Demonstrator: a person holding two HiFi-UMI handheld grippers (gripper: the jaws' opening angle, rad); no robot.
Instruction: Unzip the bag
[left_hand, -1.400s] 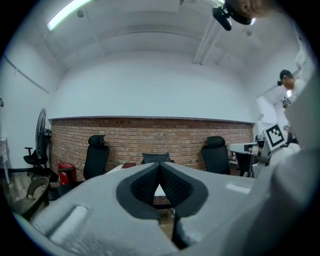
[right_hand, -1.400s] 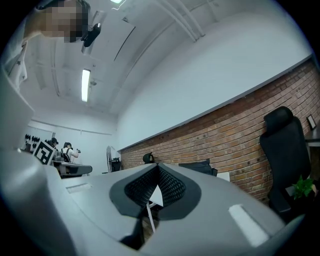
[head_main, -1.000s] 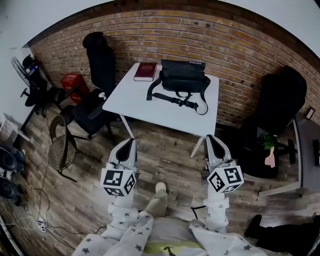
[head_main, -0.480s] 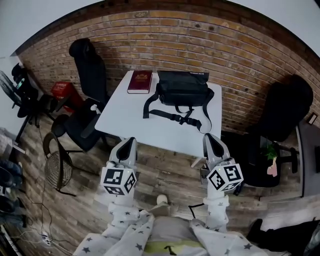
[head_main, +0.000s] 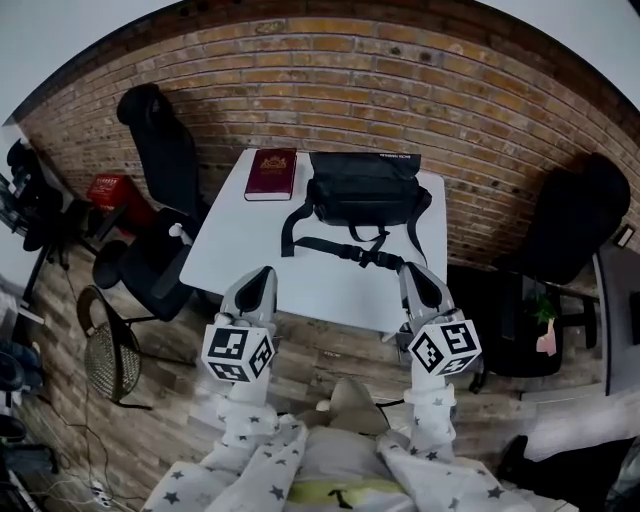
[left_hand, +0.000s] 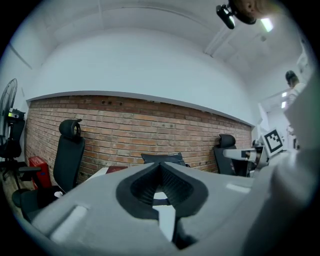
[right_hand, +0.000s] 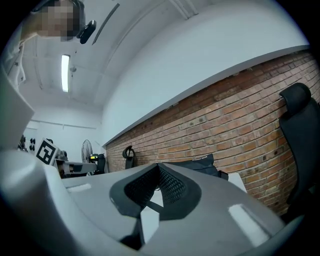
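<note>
A: Position of the bag (head_main: 365, 190)?
B: The black bag lay on the far half of the white table (head_main: 235, 265), right of centre and close to the brick wall (head_main: 420, 70). I could not tell from any view whether its zip was open or closed.

A: Strap?
B: The black strap (head_main: 335, 247) trailed from the bag toward the near edge. Its buckle lay flat on the tabletop.

A: Other items on the table?
B: One dark red book (head_main: 271, 173) lay at the far left corner, just beside the bag. I could not tell whether they touched.

A: Left gripper (head_main: 262, 278)?
B: It was held at the near left edge of the table, pointing toward the wall. Its jaws were fully together with nothing between them, and it was well apart from the bag.

A: Right gripper (head_main: 415, 272)?
B: It was at the near right edge and also pointed toward the wall. Its jaws were pressed together on nothing, and it was apart from the bag and the strap. In both gripper views the bag showed beyond the jaw tips.

A: Surroundings?
B: A black office chair (head_main: 160, 150) stood left of the table and another black chair (head_main: 575, 215) stood to the right. The floor (head_main: 300, 350) was wood plank. Star-patterned sleeves (head_main: 250, 455) showed behind the grippers.
</note>
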